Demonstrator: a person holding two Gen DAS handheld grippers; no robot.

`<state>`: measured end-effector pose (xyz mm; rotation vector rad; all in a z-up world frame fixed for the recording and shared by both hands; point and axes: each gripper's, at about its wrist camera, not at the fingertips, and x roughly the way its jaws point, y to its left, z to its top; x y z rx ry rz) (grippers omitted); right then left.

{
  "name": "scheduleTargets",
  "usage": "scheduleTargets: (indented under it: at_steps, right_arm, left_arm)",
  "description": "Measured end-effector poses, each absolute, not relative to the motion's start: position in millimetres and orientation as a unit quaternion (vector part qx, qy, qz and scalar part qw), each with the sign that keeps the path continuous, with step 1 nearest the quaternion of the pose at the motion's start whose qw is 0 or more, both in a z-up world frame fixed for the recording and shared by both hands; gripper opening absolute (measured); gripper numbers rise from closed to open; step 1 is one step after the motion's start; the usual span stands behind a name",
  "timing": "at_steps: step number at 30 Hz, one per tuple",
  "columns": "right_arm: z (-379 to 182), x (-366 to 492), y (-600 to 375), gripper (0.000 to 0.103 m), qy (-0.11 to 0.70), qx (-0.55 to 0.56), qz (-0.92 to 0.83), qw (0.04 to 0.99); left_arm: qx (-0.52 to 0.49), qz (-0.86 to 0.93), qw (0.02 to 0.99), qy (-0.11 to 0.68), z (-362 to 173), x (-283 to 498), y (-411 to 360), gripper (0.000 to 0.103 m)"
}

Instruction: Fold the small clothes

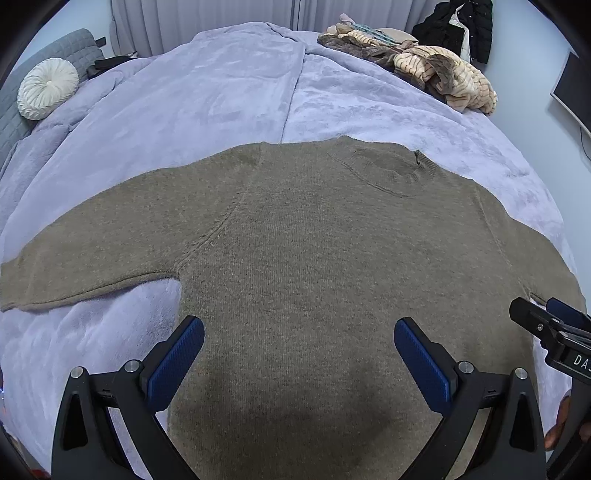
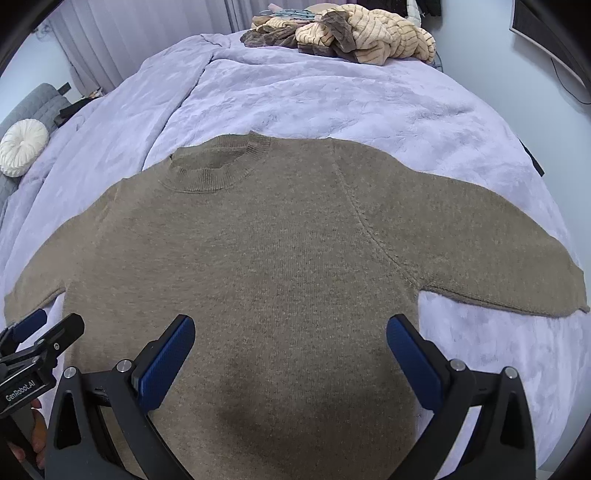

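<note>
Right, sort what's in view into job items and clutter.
Job: flat brown knitted sweater; open left tool; open right tool.

Lying about: heap of cream striped fleece clothes; round white pleated cushion; lilac plush blanket.

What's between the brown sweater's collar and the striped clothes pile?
Only bare lavender blanket between the sweater's collar and the striped pile; both wrist views show it.

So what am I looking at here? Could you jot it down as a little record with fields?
surface: bed with lilac blanket
garment: brown sweater, spread flat, sleeves out, neck away from the camera
left tongs: open, above the sweater's lower part
right tongs: open, above the sweater's lower part
also there: heap of striped clothes, round white cushion
folding: not started
</note>
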<state>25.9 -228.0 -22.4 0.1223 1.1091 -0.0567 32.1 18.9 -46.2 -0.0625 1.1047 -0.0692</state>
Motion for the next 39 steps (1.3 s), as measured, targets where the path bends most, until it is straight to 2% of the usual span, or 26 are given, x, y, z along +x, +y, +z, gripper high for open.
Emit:
scheduleTargets:
  at_steps: [4,12,14,18,25,28,31,33,34,35,36,37,39]
  right_arm:
    - [-27.8,28.7,-215.7,0.103,0.549,0.05,0.008,0.834]
    - [-29.7,24.5,-208.2,0.103,0.546,0.048,-0.004,0.837]
    - [-29.4,22.6,-207.4,0.103,0.545,0.052,-0.003,0.837]
    - [-30.4,20.5,-202.1,0.103,0.543,0.059,0.004,0.837]
    - [-48.5,25.2,-168.3,0.103,0.564,0.051,0.028,0.824]
    - [-53.9,26.7,-146.7,0.103,0.571,0.037,0.044,0.819]
    - [-51.3,25.9,-128.3,0.103,0.571,0.027,0.061,0.818]
    - [-47.9,24.0,-120.6,0.103,0.569,0.026,0.072,0.819]
    - [-46.5,22.8,-118.2,0.103,0.567,0.025,0.077,0.819]
    - [-45.1,21.0,-116.2,0.103,0.566,0.025,0.081,0.82]
    - [-44.0,19.2,-115.2,0.103,0.565,0.025,0.085,0.82]
    - [-43.2,18.0,-116.6,0.103,0.565,0.026,0.089,0.82]
    - [-41.7,15.5,-118.8,0.103,0.563,0.033,0.101,0.82]
  left_arm:
    - [-0.033,-0.034,0.849,0.527,-48.7,34.8,19.7,0.103]
    - [-0.049,-0.045,0.855,0.514,-46.0,37.7,37.6,0.103]
    - [-0.072,-0.045,0.86,0.503,-42.3,38.1,59.8,0.103]
    - [-0.131,0.023,0.872,0.472,-45.8,31.5,151.0,0.103]
    - [-0.261,0.171,0.821,0.479,-98.9,2.5,301.6,0.103]
    - [-0.335,0.163,0.812,0.45,-111.1,4.4,332.2,0.103]
    - [-0.325,0.185,0.824,0.425,-104.9,19.5,342.1,0.103]
    - [-0.319,0.195,0.832,0.409,-99.8,26.9,344.6,0.095]
    - [-0.32,0.194,0.834,0.405,-99.2,29.5,345.8,0.07]
    - [-0.322,0.189,0.833,0.407,-99.7,33.5,346.9,0.038]
    - [-0.326,0.178,0.832,0.412,-100.9,38.7,346.7,0.024]
    - [-0.329,0.159,0.835,0.411,-101.5,42.1,345.5,0.013]
    - [-0.311,0.141,0.85,0.4,-91.0,45.6,336.1,0.013]
